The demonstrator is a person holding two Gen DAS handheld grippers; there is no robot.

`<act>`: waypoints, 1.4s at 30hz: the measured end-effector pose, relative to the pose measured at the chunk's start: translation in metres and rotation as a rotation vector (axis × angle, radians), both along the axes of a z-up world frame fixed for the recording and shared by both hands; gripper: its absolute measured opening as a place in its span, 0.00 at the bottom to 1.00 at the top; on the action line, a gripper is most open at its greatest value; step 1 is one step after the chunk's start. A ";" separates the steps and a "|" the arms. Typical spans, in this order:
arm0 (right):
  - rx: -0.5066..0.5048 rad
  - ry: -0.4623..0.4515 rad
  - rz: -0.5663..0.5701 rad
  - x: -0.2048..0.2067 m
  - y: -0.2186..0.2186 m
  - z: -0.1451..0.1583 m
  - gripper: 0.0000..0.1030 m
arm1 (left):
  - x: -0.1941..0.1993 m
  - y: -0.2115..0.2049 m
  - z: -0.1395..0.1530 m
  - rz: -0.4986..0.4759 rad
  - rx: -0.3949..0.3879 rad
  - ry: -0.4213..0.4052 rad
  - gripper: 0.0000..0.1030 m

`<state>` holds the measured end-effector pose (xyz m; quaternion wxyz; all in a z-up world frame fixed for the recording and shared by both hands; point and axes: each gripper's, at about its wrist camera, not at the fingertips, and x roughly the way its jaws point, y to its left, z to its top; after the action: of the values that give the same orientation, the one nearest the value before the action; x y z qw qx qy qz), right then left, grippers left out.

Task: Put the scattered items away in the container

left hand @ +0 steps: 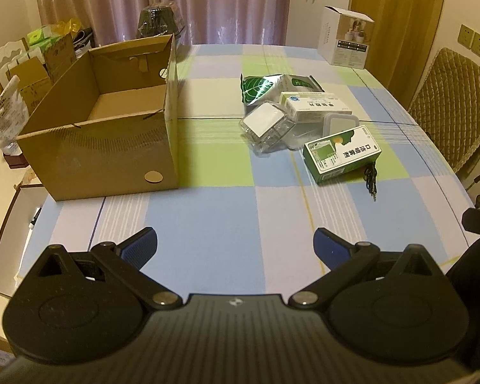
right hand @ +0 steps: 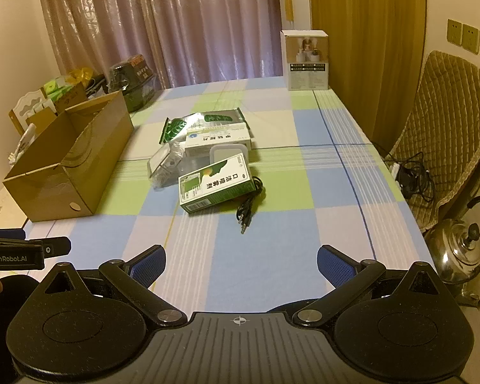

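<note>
- Left wrist view: my left gripper [left hand: 235,246] hangs over bare worktop [left hand: 208,224], jaws spread wide, nothing between them.
- Right wrist view: my right gripper [right hand: 241,264] likewise released, nothing held, low over the near edge of the worktop.
- Cardboard box [left hand: 112,134] sits at the left side, top open; the floor I can see inside looks bare, the near corner is hidden by its wall.
- Nothing tidied yet by my read; all items sit in one cluster right of the box, well apart from it.
- Cluster: green medicine box [left hand: 340,155] nearest me, black audio cable [right hand: 249,204] just beside it and partly under it.
- Behind those: clear plastic case [left hand: 267,126], lidded white container [left hand: 336,123], white medicine box [left hand: 315,105], leaf-print foil pouch [left hand: 272,88] at the back, several overlapping.
- Left to do: every item, so roughly six pick-and-drops.
- Tall white carton [left hand: 345,36] at the far corner stands apart; cannot tell if it counts.
</note>
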<state>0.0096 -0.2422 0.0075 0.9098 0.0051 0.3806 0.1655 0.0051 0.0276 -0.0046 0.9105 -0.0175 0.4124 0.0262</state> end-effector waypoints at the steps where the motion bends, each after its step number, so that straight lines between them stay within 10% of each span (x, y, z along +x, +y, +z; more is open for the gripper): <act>1: 0.001 0.000 -0.001 0.000 0.000 0.000 1.00 | 0.000 0.000 0.000 -0.001 -0.001 0.001 0.99; 28: 0.012 0.021 -0.009 0.004 -0.002 -0.002 1.00 | 0.004 -0.003 -0.001 -0.028 -0.021 0.021 0.99; 42: -0.002 -0.092 0.031 0.037 -0.005 0.023 1.00 | 0.049 -0.033 0.017 -0.352 0.034 -0.066 0.99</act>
<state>0.0466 -0.2474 0.0309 0.9236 -0.0091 0.3387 0.1793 0.0545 -0.0054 0.0124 0.9142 0.0697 0.3785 -0.1271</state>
